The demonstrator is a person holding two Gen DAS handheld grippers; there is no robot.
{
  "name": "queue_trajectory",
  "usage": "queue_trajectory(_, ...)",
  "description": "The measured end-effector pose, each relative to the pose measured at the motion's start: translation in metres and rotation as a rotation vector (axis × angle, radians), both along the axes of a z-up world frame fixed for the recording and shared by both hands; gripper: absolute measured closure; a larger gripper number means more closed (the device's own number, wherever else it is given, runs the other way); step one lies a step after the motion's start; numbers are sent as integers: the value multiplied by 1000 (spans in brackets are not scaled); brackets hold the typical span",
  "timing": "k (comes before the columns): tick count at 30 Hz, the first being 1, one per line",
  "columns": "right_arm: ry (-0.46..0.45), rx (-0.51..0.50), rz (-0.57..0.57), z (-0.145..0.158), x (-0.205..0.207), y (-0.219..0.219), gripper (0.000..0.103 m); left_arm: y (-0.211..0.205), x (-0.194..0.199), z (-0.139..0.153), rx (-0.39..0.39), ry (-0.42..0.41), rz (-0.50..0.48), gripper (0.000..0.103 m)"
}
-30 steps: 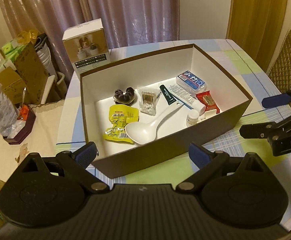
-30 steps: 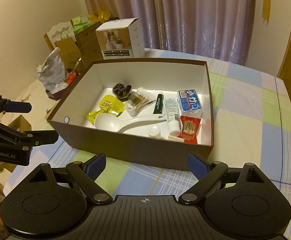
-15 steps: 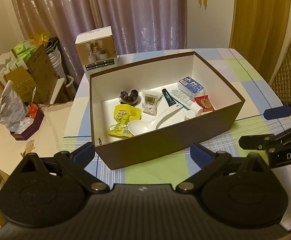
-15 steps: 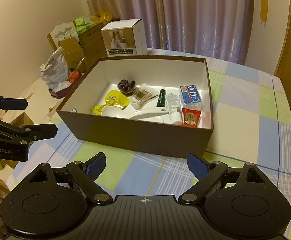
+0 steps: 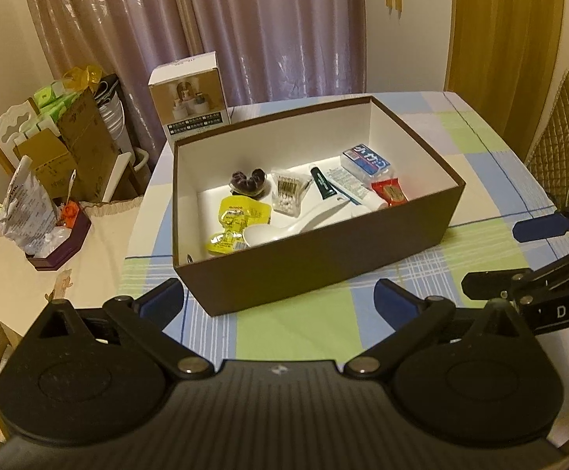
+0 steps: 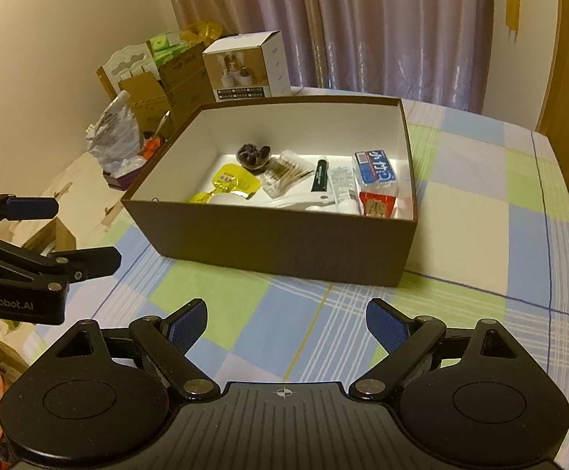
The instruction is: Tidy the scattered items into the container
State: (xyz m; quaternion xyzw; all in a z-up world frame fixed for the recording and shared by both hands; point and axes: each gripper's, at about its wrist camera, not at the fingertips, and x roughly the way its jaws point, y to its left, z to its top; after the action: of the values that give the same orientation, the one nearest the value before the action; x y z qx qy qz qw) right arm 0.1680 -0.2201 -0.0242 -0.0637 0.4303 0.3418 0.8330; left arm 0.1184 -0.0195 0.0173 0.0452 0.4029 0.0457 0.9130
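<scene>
Plainly spread wide and empty: left gripper (image 5: 278, 299), blue pads apart, nothing between them, poised over the checked tablecloth (image 5: 292, 329) just short of the brown box (image 5: 323, 262). Same for the right gripper (image 6: 286, 323), jaws wide, holding nothing, pointed at the box's near wall from the other side.

Straight ahead at twelve o'clock from both, the box itself, open-topped, white inside, sitting square on the cloth. Inside, all lying flat on the floor: yellow sachets (image 5: 237, 219) at about ten o'clock, dark scrunchie (image 5: 248, 182) behind them, cotton swabs (image 5: 289, 196) mid-box, white ladle (image 5: 300, 223) slanting across the front, green tube (image 5: 323, 188), white tube (image 6: 343, 192), blue packet (image 5: 366, 160) and red packet (image 5: 389, 192) at two o'clock. Probably dropped in singly, hence the loose spread rather than a stack.

No stray item visible on the cloth around the box, so likely finished or nearly so.

Room to move: bare cloth between grippers and near wall, wide clear strip at three o'clock toward the table edge. Tighter at eleven o'clock, where a white carton (image 5: 188, 96) stands just behind the box's far corner. Beyond nine o'clock, table edge and floor clutter; worth keeping clear.
</scene>
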Motion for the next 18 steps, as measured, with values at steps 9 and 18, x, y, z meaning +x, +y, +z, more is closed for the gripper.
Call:
queue_trajectory(9, 15, -16, 1, -8, -5, -8, 10, -13, -8, -11, 3, 31, -1, 1)
queue_trajectory(18, 19, -37, 10, -14, -6, -10, 10, -17, -11, -17, 12, 53, -1, 1)
